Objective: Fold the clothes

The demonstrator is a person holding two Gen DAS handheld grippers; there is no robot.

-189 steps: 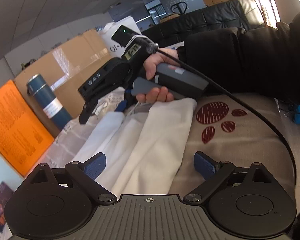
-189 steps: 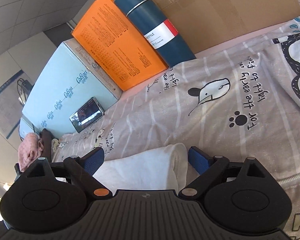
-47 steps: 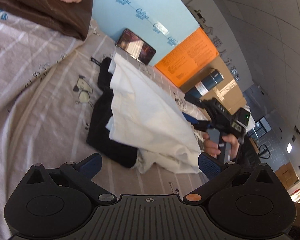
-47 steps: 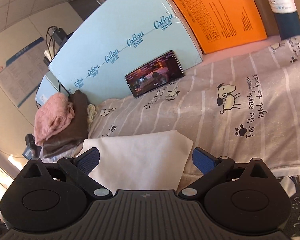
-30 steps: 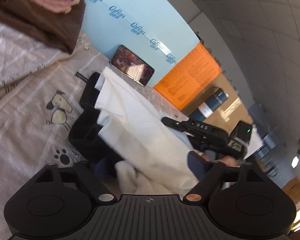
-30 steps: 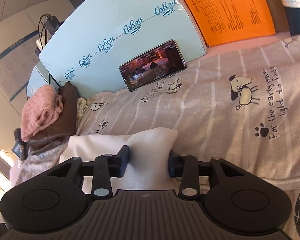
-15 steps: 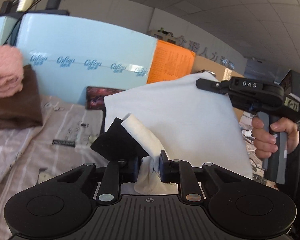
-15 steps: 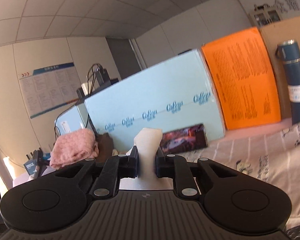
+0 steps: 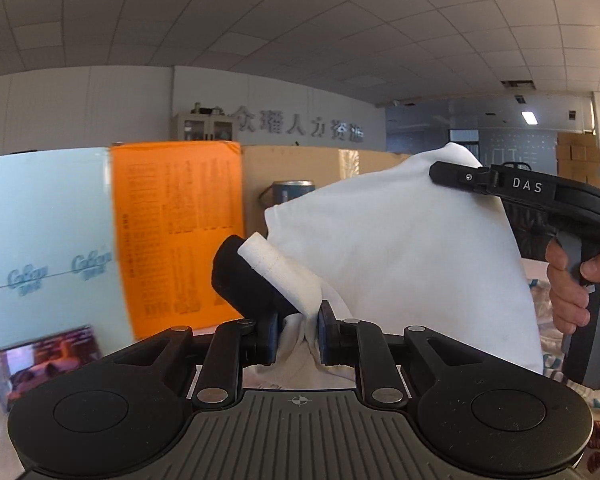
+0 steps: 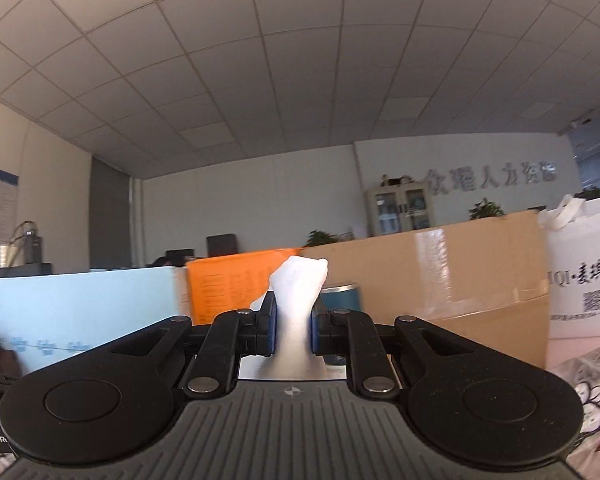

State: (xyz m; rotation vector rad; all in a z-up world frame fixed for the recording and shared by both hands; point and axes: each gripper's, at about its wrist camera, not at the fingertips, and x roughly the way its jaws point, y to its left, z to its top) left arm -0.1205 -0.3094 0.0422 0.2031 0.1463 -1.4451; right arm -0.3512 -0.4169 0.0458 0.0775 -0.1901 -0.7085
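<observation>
In the left wrist view, the left gripper [image 9: 298,334] is clamped on the white garment [image 9: 400,276], which spreads up to its right. In the right wrist view, the right gripper [image 10: 293,332] pinches a bunched white corner [image 10: 298,288] rising between its pads.

Two grippers: left gripper [image 9: 298,334], right gripper [image 10: 293,330]. One white garment [image 9: 400,264], one black garment [image 9: 244,284], one phone [image 9: 44,360], one flask [image 9: 290,192], one orange board [image 9: 180,240].

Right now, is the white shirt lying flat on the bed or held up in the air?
Held up. Both grippers, left and right, pinch the shirt, and it hangs between them above the bed.
</observation>
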